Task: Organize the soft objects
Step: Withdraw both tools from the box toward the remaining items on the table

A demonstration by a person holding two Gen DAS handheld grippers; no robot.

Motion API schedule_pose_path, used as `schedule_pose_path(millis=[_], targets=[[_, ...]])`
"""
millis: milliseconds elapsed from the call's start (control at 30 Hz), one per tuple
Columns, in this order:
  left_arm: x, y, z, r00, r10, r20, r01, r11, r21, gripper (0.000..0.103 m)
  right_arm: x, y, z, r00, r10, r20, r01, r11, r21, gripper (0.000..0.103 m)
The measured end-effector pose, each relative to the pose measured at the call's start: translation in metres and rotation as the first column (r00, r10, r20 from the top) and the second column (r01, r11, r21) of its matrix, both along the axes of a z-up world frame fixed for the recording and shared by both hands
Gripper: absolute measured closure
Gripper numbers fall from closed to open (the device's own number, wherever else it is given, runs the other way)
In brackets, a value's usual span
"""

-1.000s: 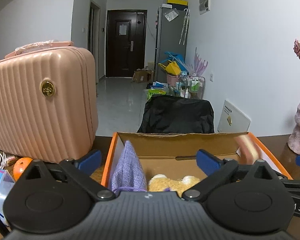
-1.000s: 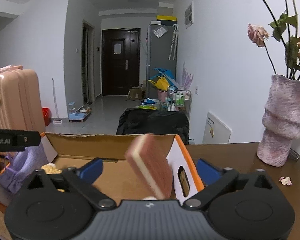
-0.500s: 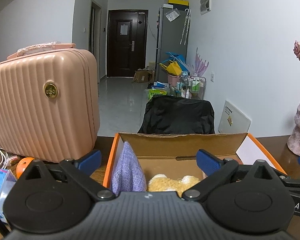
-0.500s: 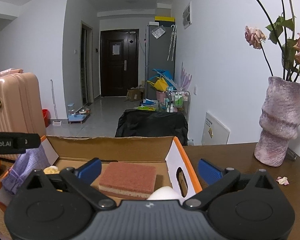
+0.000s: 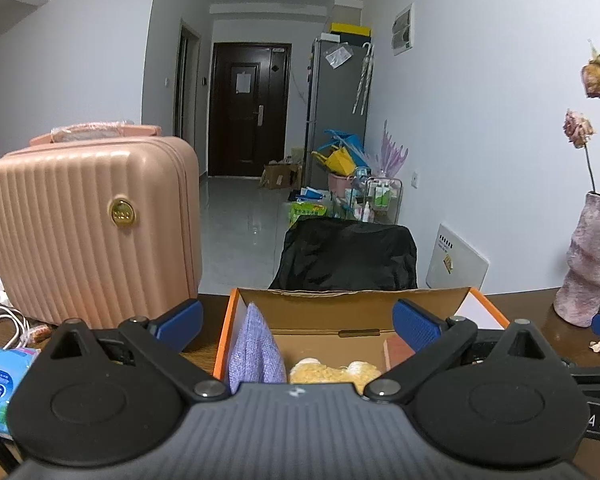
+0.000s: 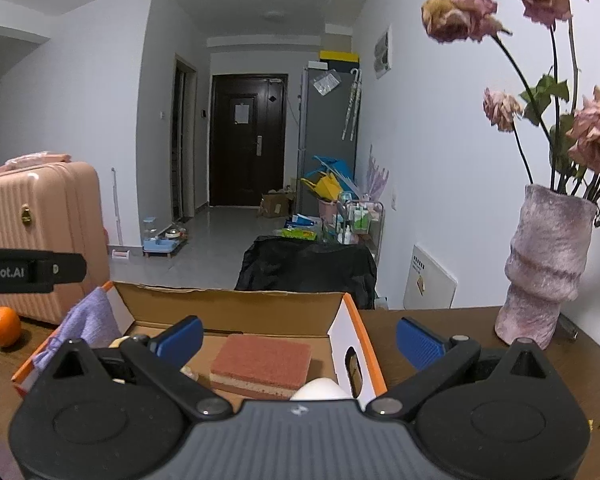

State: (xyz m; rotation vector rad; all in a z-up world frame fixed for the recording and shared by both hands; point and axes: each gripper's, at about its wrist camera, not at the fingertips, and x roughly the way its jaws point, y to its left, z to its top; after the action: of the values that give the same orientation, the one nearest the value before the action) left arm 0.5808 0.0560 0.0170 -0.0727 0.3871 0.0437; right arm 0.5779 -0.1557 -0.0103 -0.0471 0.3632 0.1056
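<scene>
1. At far left we see a pink ribbed suitcase (image 5: pixel 88 232) upright on the table, an orange (image 6: pixel 3 326) just beside it.
2. Our left gripper (image 5: pixel 296 320) hangs spread wide and empty before the orange-edged cardboard box (image 5: pixel 352 304).
3. Inside the box, a lilac knitted cloth (image 5: pixel 254 350) leans on the left wall, with a yellow plush toy (image 5: pixel 334 372) next to it.
4. The red-topped sponge (image 6: pixel 262 364) lies flat on the box floor — right of the plush.
5. Our right gripper (image 6: pixel 298 338) is spread too, holding nothing.
6. A mauve vase (image 6: pixel 542 264) of dried roses stands on the table, right of the box.
</scene>
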Motion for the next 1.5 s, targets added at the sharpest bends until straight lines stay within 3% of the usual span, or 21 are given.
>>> schedule_pose_path(millis=[567, 1167, 1500], targets=[[-0.052, -0.001, 0.006, 0.999, -0.044, 0.026, 0.044, 0.999, 0.02, 0.0, -0.061, -0.024, 0.01, 0.997, 0.032, 0.069, -0.03, 0.999, -0.039, 0.0], [-0.116, 0.001, -0.011, 0.998, -0.066, -0.013, 0.066, 0.997, 0.035, 0.0, -0.132, -0.05, -0.005, 0.997, 0.043, 0.058, -0.039, 0.997, -0.068, 0.0], [-0.16, -0.011, -0.025, 0.996, -0.085, -0.031, 0.086, 0.996, 0.037, 0.0, -0.165, -0.057, -0.009, 0.997, 0.061, 0.04, -0.059, 0.998, -0.036, 0.0]])
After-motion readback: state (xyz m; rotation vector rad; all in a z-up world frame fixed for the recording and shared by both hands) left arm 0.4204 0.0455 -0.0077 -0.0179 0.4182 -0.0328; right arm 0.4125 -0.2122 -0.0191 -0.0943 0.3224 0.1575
